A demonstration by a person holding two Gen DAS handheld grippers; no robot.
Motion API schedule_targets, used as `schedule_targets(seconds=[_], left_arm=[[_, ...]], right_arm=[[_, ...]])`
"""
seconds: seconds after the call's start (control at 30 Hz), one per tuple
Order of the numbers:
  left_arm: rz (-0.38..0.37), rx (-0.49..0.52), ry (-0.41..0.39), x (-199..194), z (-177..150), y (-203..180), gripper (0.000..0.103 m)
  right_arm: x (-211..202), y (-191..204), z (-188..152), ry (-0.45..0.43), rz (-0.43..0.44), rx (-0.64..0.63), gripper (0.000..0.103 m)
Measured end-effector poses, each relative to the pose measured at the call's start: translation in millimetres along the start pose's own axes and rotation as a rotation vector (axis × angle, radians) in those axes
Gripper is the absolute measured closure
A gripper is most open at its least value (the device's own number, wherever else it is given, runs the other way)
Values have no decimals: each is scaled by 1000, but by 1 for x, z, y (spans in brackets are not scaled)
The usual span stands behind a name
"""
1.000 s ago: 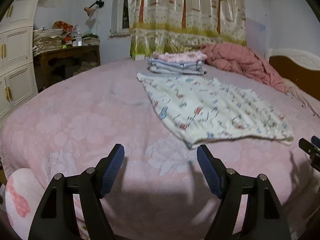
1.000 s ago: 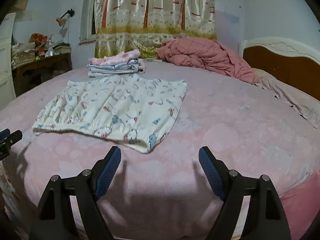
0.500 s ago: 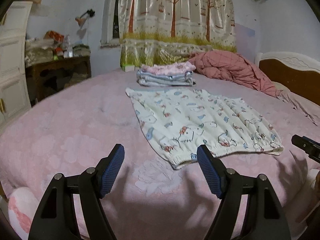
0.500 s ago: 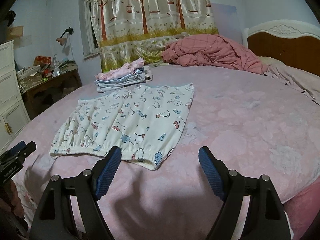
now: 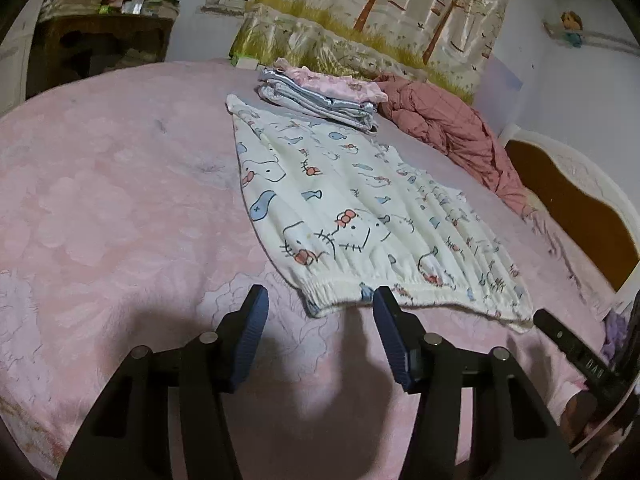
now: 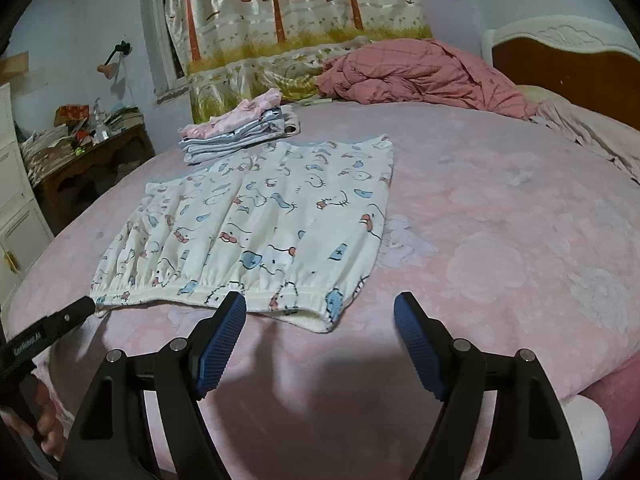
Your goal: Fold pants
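Observation:
White cartoon-print pants (image 5: 352, 216) lie flat on the pink bedspread (image 5: 112, 216), elastic hem nearest me; they also show in the right wrist view (image 6: 260, 224). My left gripper (image 5: 320, 304) is open, its jaws either side of the hem's left corner, just above it. My right gripper (image 6: 320, 316) is open, its jaws either side of the hem's right corner. Neither holds cloth. The right gripper's tip shows at the left view's right edge (image 5: 568, 340); the left gripper's tip shows at the right view's left edge (image 6: 52, 324).
A stack of folded clothes (image 5: 320, 96) sits behind the pants, also in the right wrist view (image 6: 236, 128). A crumpled red quilt (image 6: 420, 72) lies by the headboard (image 6: 568, 64). A cluttered wooden desk (image 6: 84, 160) and white cabinet (image 6: 16, 216) stand left.
Both grippers have moved forward and down toward the pants' near hem, now bracketing its two corners. Both stay open.

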State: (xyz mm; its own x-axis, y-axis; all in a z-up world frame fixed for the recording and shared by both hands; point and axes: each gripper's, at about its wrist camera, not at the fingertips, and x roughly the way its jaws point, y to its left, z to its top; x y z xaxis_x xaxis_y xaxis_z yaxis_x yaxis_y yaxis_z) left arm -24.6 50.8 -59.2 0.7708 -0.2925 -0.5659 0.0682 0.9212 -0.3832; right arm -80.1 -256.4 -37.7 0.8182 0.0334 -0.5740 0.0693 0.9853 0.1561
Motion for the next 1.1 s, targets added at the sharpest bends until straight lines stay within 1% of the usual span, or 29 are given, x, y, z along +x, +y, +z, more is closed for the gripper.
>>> schedule_targets(seconds=[0.1,0.2,0.27,0.43,0.53,0.63,0.73,0.83,0.87,0.9,0.97,1.03,1.1], left_arm=[[-29,-39,3,-3,5,8,50],[-21,-44,2,-5,8,14,50],[-18,-49,7,-6,8,17,54],[-48,-72,27,-4,11,24,59],[-83,-74,42,-3,14,24,59],[-101,-47,60,-4,14,21,59],[-75,-22,60,-3,14,21,60],[-69,-26,58,0,18,23,60],[-71,-28,59,1,22,23,62],[-71,-26,57,1,28,24,62],[-46,4,51,-1,42,25,63],[-4,31,21,-8,59,29,64],[17,52,-14,-17,76,34,64]], right_arm=[[-1,6,1,-8,-3,-18,25],[-3,12,3,-15,-3,-38,25],[-5,16,4,-22,4,-43,25],[-11,33,11,-54,40,-73,25],[-13,41,15,-62,79,-91,25],[-15,39,18,-75,53,-104,29],[-16,22,19,-76,14,-51,29],[-10,8,20,-52,12,1,36],[-7,7,22,-38,20,9,37],[-6,9,24,-35,32,4,38],[-4,19,29,-37,60,-30,42],[-3,36,35,-40,113,-78,44],[-2,59,36,-39,178,-131,44]])
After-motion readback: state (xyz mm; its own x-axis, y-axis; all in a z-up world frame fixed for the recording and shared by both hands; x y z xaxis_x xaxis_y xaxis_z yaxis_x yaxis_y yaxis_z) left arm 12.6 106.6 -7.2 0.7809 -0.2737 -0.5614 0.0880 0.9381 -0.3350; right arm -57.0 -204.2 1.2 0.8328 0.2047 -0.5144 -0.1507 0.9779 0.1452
